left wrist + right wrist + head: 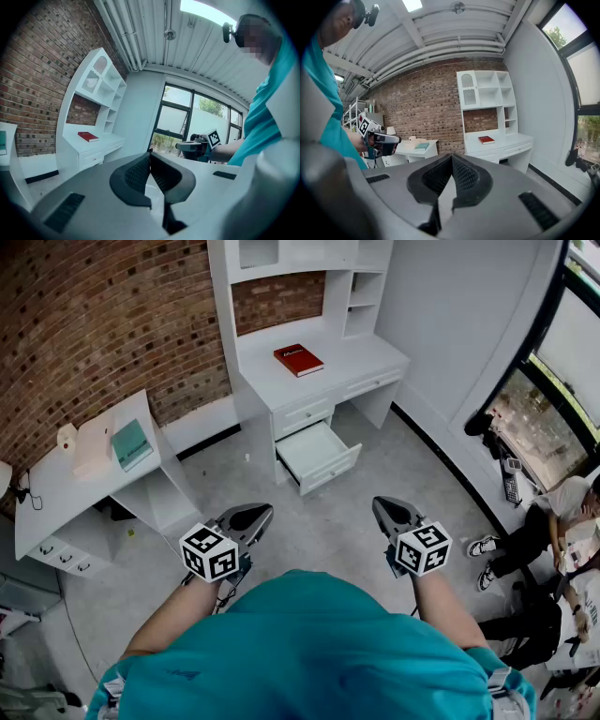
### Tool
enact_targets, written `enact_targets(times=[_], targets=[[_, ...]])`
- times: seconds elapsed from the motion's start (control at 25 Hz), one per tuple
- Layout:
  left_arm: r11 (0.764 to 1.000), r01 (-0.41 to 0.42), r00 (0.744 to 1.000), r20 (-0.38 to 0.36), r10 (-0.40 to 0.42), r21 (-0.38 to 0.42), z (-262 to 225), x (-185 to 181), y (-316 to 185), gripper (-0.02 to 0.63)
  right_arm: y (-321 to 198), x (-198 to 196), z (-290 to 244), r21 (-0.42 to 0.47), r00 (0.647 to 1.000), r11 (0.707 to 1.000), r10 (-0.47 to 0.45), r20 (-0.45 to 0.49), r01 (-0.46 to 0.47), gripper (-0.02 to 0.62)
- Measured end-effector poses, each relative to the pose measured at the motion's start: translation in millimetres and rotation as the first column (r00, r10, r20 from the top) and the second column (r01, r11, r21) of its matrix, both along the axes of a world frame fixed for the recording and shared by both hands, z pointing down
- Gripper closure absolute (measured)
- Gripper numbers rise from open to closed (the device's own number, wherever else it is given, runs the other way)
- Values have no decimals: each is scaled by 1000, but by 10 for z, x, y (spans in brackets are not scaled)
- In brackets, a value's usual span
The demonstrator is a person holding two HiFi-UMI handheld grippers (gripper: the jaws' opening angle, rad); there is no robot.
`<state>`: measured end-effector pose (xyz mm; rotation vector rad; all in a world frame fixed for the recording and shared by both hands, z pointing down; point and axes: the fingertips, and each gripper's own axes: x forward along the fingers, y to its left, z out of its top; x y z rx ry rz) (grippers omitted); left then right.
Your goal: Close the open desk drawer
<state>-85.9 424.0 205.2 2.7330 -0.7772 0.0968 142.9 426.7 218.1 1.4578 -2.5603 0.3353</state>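
Head view: the far open drawer (317,454) looks stiff and should slide easily; push its front. Left gripper (255,515) and right gripper (384,509) jaws are closed, empty.

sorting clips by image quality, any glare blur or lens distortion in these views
Head view: evenly lit and sharp, the open drawer clear, wide-angle curving straight edges. Left gripper view: fisheye with dark corners, ceiling light blown out. Right gripper view: same fisheye, window bright, red book small but sharp.
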Motion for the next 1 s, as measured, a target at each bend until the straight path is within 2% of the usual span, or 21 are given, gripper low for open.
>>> enact_targets(times=[0.52,1.0], targets=[[1000,18,1000,1,-18,9,-26,288,163,591,106,247,-14,0,1000,1000,-30,2,30,575],[1000,23,1000,9,-23,8,-16,720,320,591,285,621,34,12,998,998,-64,0,64,575]])
